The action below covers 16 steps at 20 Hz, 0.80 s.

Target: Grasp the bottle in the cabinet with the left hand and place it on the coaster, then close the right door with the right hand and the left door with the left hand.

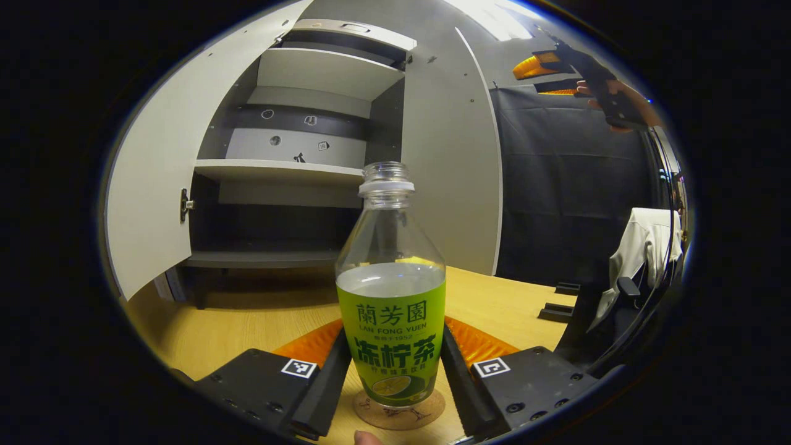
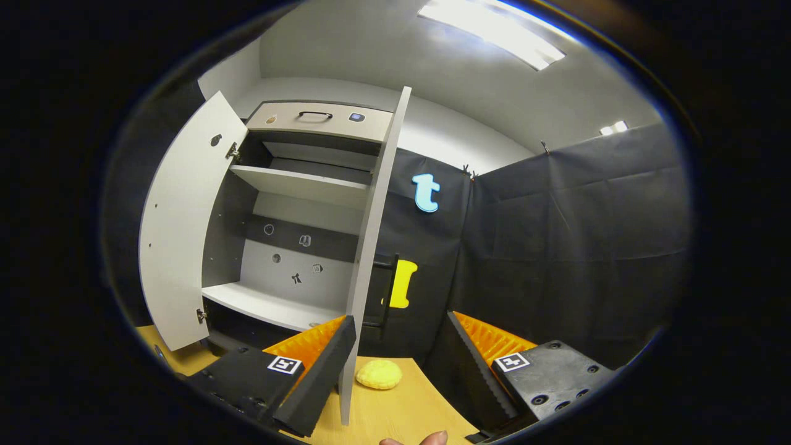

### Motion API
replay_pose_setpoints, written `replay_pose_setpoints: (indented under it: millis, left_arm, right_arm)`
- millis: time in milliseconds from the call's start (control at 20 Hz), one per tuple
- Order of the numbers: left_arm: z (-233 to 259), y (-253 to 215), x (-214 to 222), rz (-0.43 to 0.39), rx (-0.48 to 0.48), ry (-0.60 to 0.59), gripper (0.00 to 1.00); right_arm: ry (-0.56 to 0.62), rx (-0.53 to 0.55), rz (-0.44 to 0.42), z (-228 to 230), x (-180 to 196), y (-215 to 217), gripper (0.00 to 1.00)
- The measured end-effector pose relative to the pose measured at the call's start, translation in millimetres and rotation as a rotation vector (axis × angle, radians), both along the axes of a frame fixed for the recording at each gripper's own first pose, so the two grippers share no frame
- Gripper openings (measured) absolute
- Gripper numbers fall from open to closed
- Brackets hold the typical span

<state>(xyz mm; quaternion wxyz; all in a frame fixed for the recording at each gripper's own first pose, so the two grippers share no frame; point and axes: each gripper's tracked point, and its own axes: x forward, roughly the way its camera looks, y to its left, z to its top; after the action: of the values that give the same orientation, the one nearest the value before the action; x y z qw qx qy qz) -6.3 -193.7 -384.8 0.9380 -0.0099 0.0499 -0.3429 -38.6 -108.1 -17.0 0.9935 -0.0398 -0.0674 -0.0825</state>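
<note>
Left gripper view looks across a wooden tabletop (image 1: 259, 315) toward an open cabinet (image 1: 290, 167). The left hand-held gripper (image 1: 395, 371) has its two fingers on either side of the bottle (image 1: 391, 290), close against the label; whether both press on it cannot be told from this view. The bottle stands upright on a round cork coaster (image 1: 399, 415) at the near edge of the tabletop. It is clear, uncapped, partly filled with a pale liquid, and wrapped in a green label. Behind it the cabinet's left door (image 1: 154, 185) and right door (image 1: 454, 167) both stand open, showing bare shelves (image 1: 278, 170). High at the right, the right hand-held gripper (image 1: 550, 65) is held in a person's hand (image 1: 618, 102) in front of the dark cloth wall. A white garment (image 1: 642, 247) hangs at the far right.

Right gripper view has the right hand-held gripper (image 2: 401, 346) with its fingers spread apart and nothing between them. The right door (image 2: 371, 247) is seen nearly edge-on, just beyond the left finger (image 2: 318, 371). The left door (image 2: 185, 228) swings wide on the other side of the cabinet (image 2: 296, 247). A small yellow bumpy object (image 2: 379, 374) lies on the tabletop (image 2: 401, 414) near the foot of the right door.
</note>
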Motion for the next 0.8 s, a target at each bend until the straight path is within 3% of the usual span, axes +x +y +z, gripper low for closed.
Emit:
replay_pose_setpoints:
  millis: [400, 600, 800]
  left_arm:
    - [-10, 0, -8, -0.011, 0.000, 0.027, 0.81]
    - [-18, 0, -15, -0.011, -0.008, 0.056, 0.93]
    - [-33, 11, -23, 0.051, 0.001, 0.128, 0.95]
  right_arm:
    - [0.003, 0.005, -0.023, -2, -6, -3, 0.97]
    - [-0.013, 0.012, -0.001, 3, -8, 6, 0.97]
    - [-0.028, 0.054, 0.052, 6, 0, 14, 0.97]
